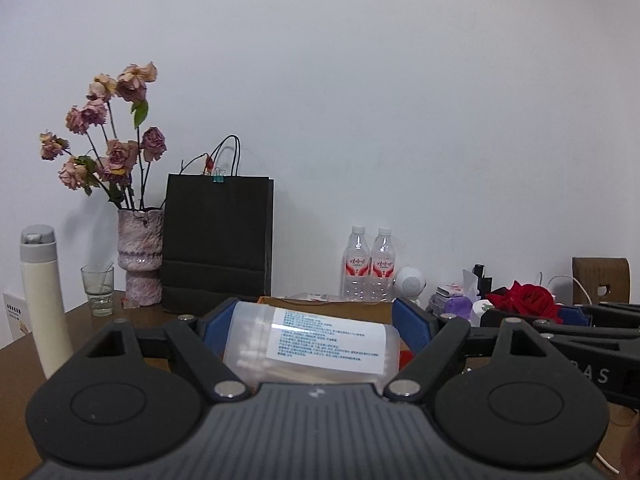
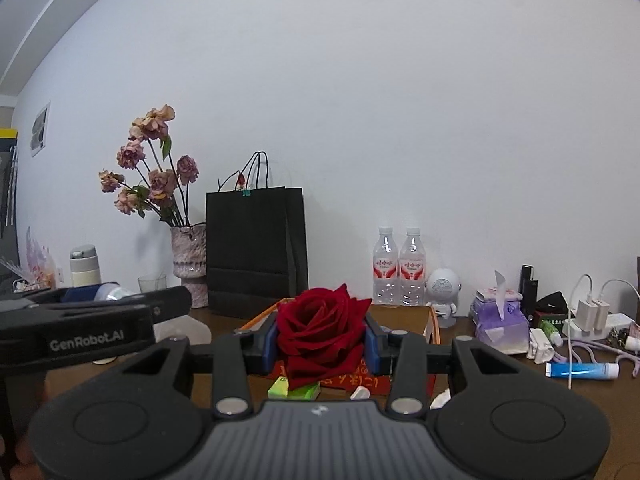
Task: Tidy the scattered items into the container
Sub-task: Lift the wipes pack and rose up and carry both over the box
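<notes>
On the table (image 2: 520, 392), the vase (image 2: 189, 264) stands far left beside the paper bag (image 2: 256, 252); two water bottles (image 2: 398, 268) stand right of it, the tissue pack (image 2: 500, 316) farther right.

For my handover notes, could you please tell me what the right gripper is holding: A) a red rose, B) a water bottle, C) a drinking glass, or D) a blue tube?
A: in the right wrist view the right gripper has its blue pads pressed on either side of the red rose.
</notes>
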A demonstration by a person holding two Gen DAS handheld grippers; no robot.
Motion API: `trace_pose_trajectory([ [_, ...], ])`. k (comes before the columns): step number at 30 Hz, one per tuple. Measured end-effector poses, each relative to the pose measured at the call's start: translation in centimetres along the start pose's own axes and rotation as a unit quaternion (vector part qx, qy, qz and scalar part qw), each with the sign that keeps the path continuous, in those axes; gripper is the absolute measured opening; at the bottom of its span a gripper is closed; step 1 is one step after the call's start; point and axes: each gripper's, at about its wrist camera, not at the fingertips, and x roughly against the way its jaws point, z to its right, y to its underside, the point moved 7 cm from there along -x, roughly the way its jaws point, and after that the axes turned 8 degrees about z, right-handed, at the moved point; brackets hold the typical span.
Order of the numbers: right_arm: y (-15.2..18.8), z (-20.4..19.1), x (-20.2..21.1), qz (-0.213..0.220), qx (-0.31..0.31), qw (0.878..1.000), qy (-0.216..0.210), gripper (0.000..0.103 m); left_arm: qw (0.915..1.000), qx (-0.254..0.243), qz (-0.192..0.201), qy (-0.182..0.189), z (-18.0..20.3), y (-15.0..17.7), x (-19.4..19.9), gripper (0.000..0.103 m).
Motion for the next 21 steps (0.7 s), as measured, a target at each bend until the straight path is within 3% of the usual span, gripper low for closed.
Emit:
trace_pose_trajectory([
  [8, -2.3, 3.5, -7.2, -0.039, -0.008, 0.999, -0.018, 0.039, 0.9973, 0.019, -0.062, 0.034, -0.6, -2.0, -8.9, 0.084],
  [12, -3.3, 6.7, -12.9, -0.080, -0.049, 0.995, -0.035, 0.039, 0.9959, 0.024, -0.081, 0.033, -0.7, -2.6, -14.1, 0.084],
  [17, -1.8, 10.7, -20.3, -0.159, -0.123, 0.979, -0.025, 0.039, 0.9933, 0.009, -0.113, 0.022, -1.0, -1.2, -20.1, 0.084],
  [21, 1.7, 12.4, -25.6, -0.230, -0.158, 0.960, -0.012, 0.039, 0.9868, 0.006, -0.161, 0.011, -1.3, 1.6, -24.9, 0.084],
])
